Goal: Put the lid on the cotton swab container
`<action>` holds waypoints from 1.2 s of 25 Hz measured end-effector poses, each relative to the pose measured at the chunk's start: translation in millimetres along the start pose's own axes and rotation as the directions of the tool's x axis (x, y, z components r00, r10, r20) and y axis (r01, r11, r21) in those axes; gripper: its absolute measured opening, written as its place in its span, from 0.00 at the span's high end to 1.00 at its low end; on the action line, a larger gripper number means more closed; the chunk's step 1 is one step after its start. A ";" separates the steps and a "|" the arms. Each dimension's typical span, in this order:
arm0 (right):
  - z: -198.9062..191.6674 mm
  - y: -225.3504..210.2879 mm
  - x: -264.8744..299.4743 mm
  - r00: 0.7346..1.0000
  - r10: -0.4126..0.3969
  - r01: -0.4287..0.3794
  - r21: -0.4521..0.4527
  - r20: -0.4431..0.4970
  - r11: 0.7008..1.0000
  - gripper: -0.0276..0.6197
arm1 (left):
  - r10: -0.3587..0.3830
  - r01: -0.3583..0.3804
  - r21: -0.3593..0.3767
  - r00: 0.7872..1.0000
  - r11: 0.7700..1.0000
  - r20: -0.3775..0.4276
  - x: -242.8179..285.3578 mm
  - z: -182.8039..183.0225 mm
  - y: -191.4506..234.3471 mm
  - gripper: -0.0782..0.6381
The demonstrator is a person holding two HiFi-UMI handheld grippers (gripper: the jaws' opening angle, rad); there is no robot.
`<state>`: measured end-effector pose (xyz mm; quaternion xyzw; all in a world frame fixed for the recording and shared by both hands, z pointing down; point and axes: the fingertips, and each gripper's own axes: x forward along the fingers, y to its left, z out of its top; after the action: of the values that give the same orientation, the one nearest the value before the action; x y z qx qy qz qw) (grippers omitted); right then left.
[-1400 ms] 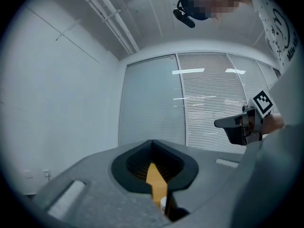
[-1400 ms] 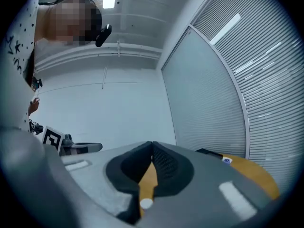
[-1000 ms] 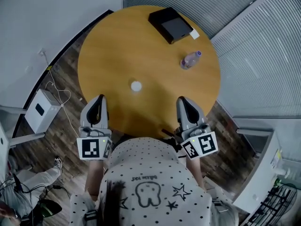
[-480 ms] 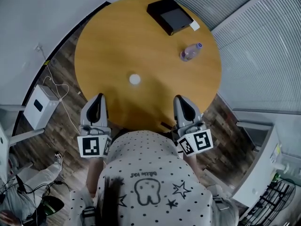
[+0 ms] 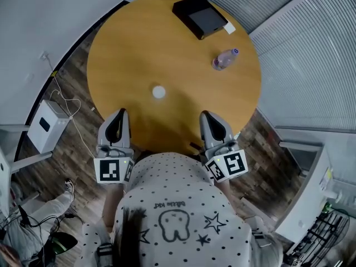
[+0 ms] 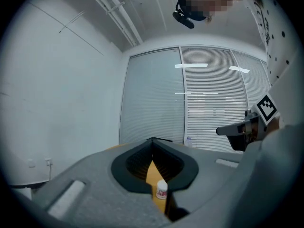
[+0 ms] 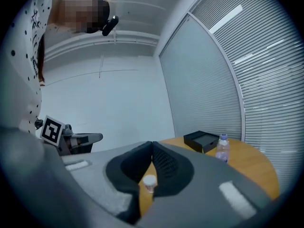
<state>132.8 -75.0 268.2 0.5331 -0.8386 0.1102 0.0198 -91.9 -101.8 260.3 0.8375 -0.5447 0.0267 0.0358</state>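
Table holds one bottle, one box, probably one container

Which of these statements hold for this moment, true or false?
1. The small white container stands near the middle of the round wooden table. True.
2. The left gripper holds the small white container. False: its jaws are together with nothing between them, and the container stands apart from it on the table.
3. The black rectangular box sits by the table's far edge. True.
4. In the head view, the clear plastic bottle is left of the small white container. False: it is to the right, nearer the black rectangular box.
5. The right gripper has its jaws wide apart. False: they are together and empty.
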 end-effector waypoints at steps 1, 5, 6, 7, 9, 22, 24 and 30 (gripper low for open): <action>0.0 0.3 -0.2 1.000 0.001 -0.001 -0.002 0.000 1.000 0.95 | -0.003 0.003 0.002 1.000 1.000 0.001 -0.1 0.1 -0.8 0.88; 1.4 -0.4 1.8 1.000 0.000 0.000 -0.007 0.004 1.000 0.95 | -0.009 0.009 0.010 1.000 1.000 0.000 1.3 -0.7 -1.9 0.88; 1.7 -0.7 2.3 1.000 -0.002 0.002 -0.008 0.004 1.000 0.95 | -0.010 0.010 0.012 1.000 1.000 0.000 1.7 -0.7 -2.1 0.88; 1.9 -0.7 2.5 1.000 -0.003 0.003 -0.008 0.005 1.000 0.95 | -0.012 0.012 0.014 1.000 1.000 0.001 1.8 -0.6 -2.4 0.88; 2.0 -0.1 2.1 1.000 -0.004 0.004 -0.009 0.005 1.000 0.95 | -0.015 0.014 0.017 1.000 1.000 0.001 1.1 -0.8 -2.8 0.88; 4.5 1.3 2.9 1.000 0.000 0.000 -0.011 0.011 1.000 0.95 | -0.018 0.018 0.024 1.000 1.000 0.003 1.2 0.6 -4.2 0.88; 4.7 1.7 3.0 1.000 0.002 -0.002 -0.012 0.010 1.000 0.95 | -0.019 0.019 0.025 1.000 1.000 0.003 1.1 0.7 -4.2 0.88; 4.4 4.1 3.4 1.000 0.009 -0.009 -0.032 0.002 0.999 0.95 | -0.019 0.019 0.028 1.000 0.999 0.005 0.2 1.8 -4.9 0.88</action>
<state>128.0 -77.3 263.7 0.5292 -0.8426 0.0963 0.0268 -87.4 -100.2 258.4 0.8432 -0.5362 0.0317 0.0227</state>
